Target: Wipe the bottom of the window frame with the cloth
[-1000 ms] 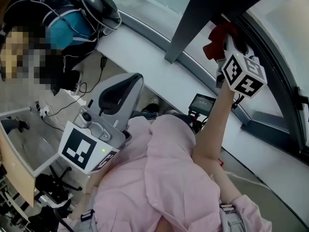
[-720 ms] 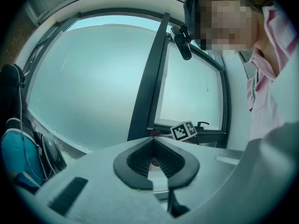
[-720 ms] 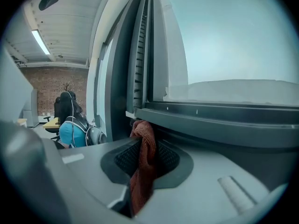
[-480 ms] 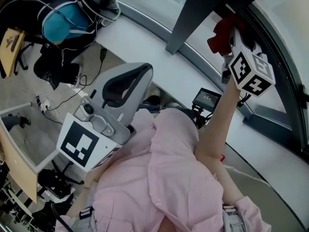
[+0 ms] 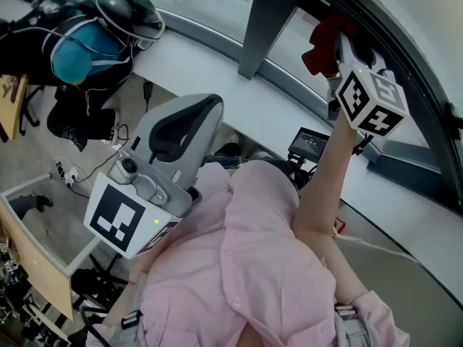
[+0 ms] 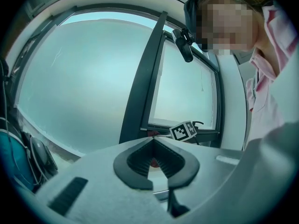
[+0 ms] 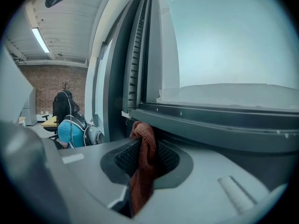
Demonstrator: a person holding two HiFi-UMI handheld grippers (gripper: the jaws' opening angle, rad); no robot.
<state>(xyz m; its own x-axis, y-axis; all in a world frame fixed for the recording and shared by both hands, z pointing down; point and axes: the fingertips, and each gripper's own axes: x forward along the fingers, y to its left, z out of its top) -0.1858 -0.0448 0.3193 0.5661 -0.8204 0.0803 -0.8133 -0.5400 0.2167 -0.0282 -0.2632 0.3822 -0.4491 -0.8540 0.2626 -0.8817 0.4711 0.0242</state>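
The red cloth (image 7: 141,164) is pinched in my right gripper (image 7: 142,141), and its bunched top presses against the dark bottom rail of the window frame (image 7: 219,122). In the head view the right gripper (image 5: 340,49) is raised at the upper right, holding the cloth (image 5: 320,40) on the frame (image 5: 416,100) just right of a dark mullion (image 5: 264,13). My left gripper (image 5: 206,107) hangs lower at centre left, away from the window. Its jaws are shut with nothing in them (image 6: 153,141). From there I see the right gripper's marker cube (image 6: 184,130) at the frame.
A white sill (image 5: 217,67) runs under the window. A seated person with a teal backpack (image 5: 79,49) is at the far left, also in the right gripper view (image 7: 70,125). A small screen (image 5: 307,144) sits below the sill, with cables (image 5: 94,165) on the floor.
The right gripper has kept the cloth on the frame and edged slightly away from the mullion. The head view has shifted a little. The left gripper has hardly moved.
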